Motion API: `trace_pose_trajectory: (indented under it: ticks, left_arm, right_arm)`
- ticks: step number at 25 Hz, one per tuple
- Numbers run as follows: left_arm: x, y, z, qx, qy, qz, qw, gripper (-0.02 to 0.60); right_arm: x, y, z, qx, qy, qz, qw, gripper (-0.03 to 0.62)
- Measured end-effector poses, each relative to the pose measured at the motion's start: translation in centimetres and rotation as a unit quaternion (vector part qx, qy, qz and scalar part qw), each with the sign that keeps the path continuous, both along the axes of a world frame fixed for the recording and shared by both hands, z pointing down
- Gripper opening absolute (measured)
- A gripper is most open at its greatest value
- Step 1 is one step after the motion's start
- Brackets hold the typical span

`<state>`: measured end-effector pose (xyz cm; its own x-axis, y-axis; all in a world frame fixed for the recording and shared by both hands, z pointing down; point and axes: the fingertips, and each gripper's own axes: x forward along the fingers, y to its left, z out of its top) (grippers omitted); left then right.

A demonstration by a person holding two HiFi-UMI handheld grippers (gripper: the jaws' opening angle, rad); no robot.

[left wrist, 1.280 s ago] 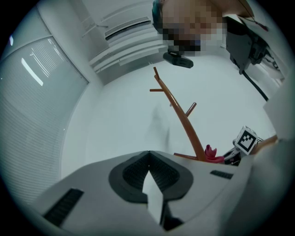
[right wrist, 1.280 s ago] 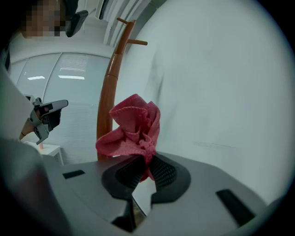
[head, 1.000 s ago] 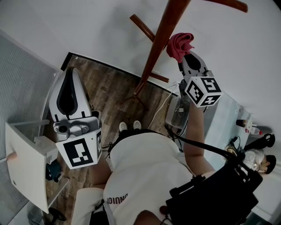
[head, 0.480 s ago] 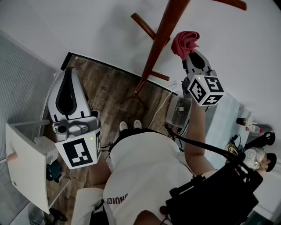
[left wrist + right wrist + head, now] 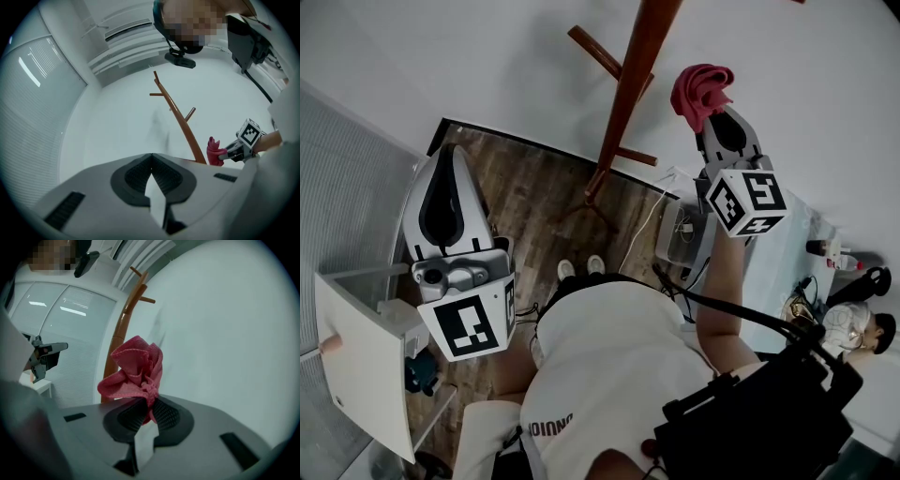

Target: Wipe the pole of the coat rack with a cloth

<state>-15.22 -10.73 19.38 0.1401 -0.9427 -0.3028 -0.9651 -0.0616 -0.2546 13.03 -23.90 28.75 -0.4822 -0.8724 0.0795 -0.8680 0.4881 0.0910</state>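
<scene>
The brown wooden coat rack pole (image 5: 630,84) rises from the floor by the white wall, with side pegs (image 5: 591,52). A bunched red cloth (image 5: 701,90) is pinched in my right gripper (image 5: 712,114), held up to the right of the pole with a gap between them. In the right gripper view the cloth (image 5: 133,371) sits in front of the pole (image 5: 119,331). My left gripper (image 5: 442,192) hangs low at the left, shut and holding nothing. Its own view shows the jaws (image 5: 151,176) closed, with the pole (image 5: 180,122) and cloth (image 5: 214,151) far off.
A white cabinet (image 5: 361,361) stands at the left edge. A grey box with cables (image 5: 680,234) and a pale table (image 5: 787,253) with bottles lie to the right. Dark wood floor (image 5: 534,197) surrounds the rack's base (image 5: 591,202). Another person (image 5: 853,328) is at the far right.
My right gripper has drifted up and to the right with the red cloth, widening the gap to the pole. The left gripper has stayed put.
</scene>
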Motion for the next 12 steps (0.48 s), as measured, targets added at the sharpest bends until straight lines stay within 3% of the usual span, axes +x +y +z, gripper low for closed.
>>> trace_pose_trajectory:
  ticks: [5,12]
  left_arm:
    - [0.2,0.2,0.1,-0.003,-0.002,0.005,1.0,0.014]
    - [-0.7,0.8,0.8,-0.014,-0.002,-0.005,0.9999,0.014]
  right_arm:
    - [-1.0,1.1,2.7,-0.023,0.058,-0.015,0.998,0.046]
    - [-3.3,2.9,6.9,-0.084,0.02,-0.059,0.994,0.046]
